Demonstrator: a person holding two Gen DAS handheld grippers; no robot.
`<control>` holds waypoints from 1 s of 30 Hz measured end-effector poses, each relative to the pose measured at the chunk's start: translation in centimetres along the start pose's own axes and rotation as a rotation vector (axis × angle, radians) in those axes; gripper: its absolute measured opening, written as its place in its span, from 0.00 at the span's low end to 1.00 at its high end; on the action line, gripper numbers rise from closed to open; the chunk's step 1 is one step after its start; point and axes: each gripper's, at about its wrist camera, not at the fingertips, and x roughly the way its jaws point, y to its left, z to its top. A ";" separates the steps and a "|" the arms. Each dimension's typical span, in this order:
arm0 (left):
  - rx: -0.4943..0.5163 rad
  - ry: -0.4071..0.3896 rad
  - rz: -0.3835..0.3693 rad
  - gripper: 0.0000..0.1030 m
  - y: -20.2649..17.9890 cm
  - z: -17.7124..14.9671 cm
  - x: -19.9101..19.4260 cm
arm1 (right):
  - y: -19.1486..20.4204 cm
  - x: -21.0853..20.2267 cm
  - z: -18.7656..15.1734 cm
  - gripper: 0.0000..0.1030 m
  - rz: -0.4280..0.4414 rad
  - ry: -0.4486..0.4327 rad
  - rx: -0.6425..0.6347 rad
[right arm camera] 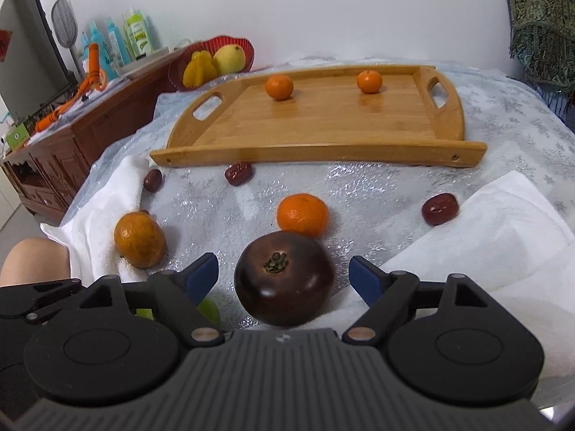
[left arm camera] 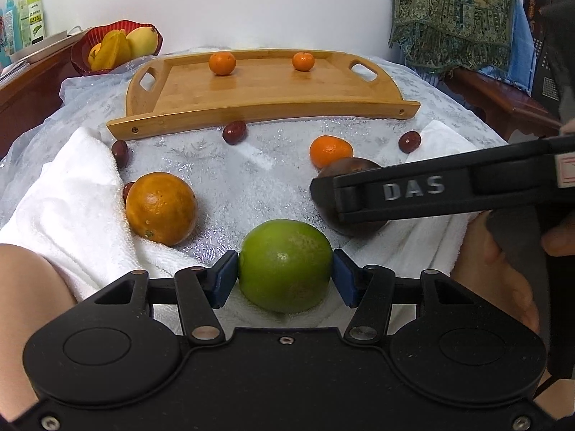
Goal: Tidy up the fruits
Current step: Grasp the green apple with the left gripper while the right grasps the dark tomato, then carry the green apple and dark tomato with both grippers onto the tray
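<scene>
On the silver tablecloth (left arm camera: 251, 179), a green citrus fruit (left arm camera: 285, 265) is pinched by the left gripper (left arm camera: 285, 276). Beside it, a dark tomato (right arm camera: 285, 277) is straddled, untouched, by the right gripper (right arm camera: 284, 280), jaws spread. Two mandarins (right arm camera: 279, 87) are seen on the wooden tray (right arm camera: 323, 122).

Counted on the tray (right arm camera: 323, 154): two mandarins (right arm camera: 279, 87) (right arm camera: 369, 81). Near side: a third mandarin (right arm camera: 302, 214), one orange (right arm camera: 139, 239), one green citrus (left arm camera: 285, 265), one dark tomato (right arm camera: 285, 278), three or four red dates (right arm camera: 238, 173) (right arm camera: 440, 208) (right arm camera: 152, 180).
</scene>
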 end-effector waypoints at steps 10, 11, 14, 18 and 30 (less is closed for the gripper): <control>0.009 -0.011 0.015 0.52 -0.3 -0.2 -0.1 | 0.1 0.7 0.0 0.64 -0.014 0.029 0.039; 0.009 -0.010 0.015 0.52 -0.3 -0.1 -0.1 | 0.0 0.6 0.0 0.64 -0.012 0.026 0.046; 0.003 -0.007 0.013 0.52 -0.3 0.0 -0.2 | -0.3 0.2 -0.2 0.63 -0.010 0.012 0.073; -0.011 -0.012 0.000 0.52 0.0 0.3 -0.7 | -0.7 -0.5 0.0 0.62 -0.024 -0.006 0.095; -0.036 -0.088 -0.036 0.52 0.6 4.1 -2.1 | -3.3 -3.1 2.2 0.62 -0.070 -0.126 0.170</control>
